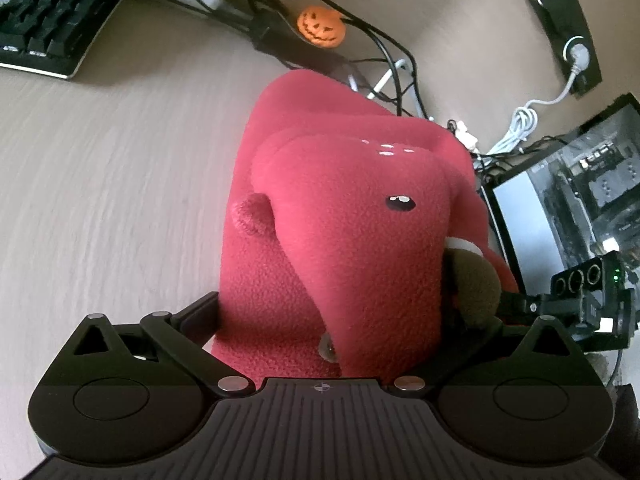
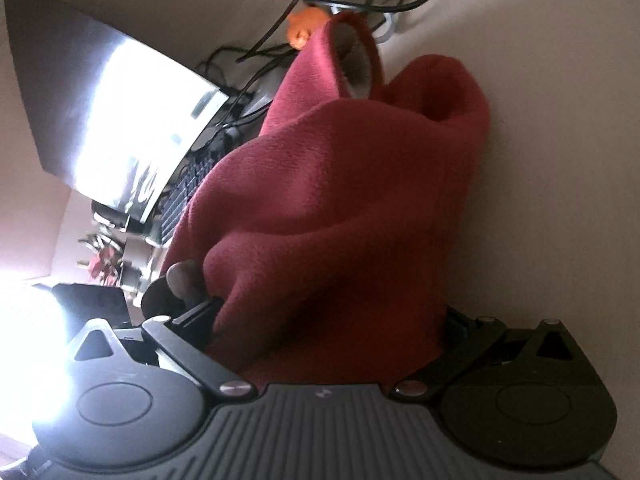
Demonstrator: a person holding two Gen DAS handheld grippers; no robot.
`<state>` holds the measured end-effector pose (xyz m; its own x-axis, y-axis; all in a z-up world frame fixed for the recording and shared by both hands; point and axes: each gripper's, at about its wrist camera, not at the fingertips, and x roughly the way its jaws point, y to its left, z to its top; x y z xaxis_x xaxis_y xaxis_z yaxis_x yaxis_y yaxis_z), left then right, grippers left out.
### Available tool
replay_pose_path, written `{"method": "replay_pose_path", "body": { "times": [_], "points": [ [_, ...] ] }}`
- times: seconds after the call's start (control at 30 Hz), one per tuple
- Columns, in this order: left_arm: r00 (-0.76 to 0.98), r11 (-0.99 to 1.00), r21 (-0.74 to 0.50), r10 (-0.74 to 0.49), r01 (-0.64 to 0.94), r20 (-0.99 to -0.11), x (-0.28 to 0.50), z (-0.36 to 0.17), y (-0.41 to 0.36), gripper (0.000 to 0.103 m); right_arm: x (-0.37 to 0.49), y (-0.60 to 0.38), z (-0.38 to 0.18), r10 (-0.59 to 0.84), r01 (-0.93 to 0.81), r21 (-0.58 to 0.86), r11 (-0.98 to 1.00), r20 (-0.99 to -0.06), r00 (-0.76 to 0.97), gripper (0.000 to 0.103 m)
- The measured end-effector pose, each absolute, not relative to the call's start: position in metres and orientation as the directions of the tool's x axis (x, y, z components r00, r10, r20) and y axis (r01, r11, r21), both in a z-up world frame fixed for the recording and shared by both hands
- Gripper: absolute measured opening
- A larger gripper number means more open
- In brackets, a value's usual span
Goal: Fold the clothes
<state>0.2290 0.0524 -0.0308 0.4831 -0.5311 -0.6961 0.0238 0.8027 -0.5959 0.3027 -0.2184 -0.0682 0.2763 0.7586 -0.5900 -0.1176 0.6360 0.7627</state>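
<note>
Closest to us in the left wrist view, our left gripper [image 1: 320, 320] has its fingers [image 1: 198, 314] closed around a thick bunch of the red fleece garment [image 1: 340, 220], which fills the middle of the frame and rises toward the top centre. A small embroidered eye [image 1: 400, 203] and a rounded ear [image 1: 252, 220] show on the fleece. The pale desk [image 1: 112, 184] spreads across the left half. A black keyboard [image 1: 52, 12] sits at upper left, an orange pumpkin toy [image 1: 321, 26] among dark cables [image 1: 384, 52] at top centre, and a screen [image 1: 568, 196] at the right edge. The other gripper's body shows at lower right.

In the right wrist view, our right gripper [image 2: 328, 324] has its fingers [image 2: 196, 312] clamped on the same red fleece garment [image 2: 332, 200], which bulges up through the centre and ends in an open cuff near the top. A bright screen [image 2: 120, 136] glares at left; the desk [image 2: 560, 160] fills the right side.
</note>
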Motion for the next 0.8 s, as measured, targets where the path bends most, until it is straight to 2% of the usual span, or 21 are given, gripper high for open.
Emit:
{"method": "replay_pose_path", "body": {
  "times": [0.27, 0.53, 0.7, 0.8],
  "points": [
    [0.492, 0.794, -0.607, -0.518, -0.028, -0.7, 0.223, -0.031, 0.05, 0.103, 0.32, -0.209, -0.071, 0.807, -0.161, 0.793, 0.588, -0.561, 0.184, 0.103],
    [0.591, 0.72, -0.694, -0.551, -0.019, -0.589, 0.188, -0.018, 0.065, 0.103, 0.324, -0.144, -0.038, 0.864, -0.309, 0.808, 0.502, -0.482, 0.143, 0.103],
    [0.688, 0.697, -0.717, -0.507, -0.028, -0.519, 0.16, 0.005, 0.109, 0.103, 0.326, -0.099, -0.014, 0.897, -0.407, 0.804, 0.434, -0.426, 0.114, 0.103],
    [0.758, 0.707, -0.706, -0.434, -0.048, -0.486, 0.145, 0.023, 0.152, 0.103, 0.337, -0.048, -0.005, 0.895, -0.466, 0.771, 0.434, -0.426, 0.13, 0.103]
  ]
}}
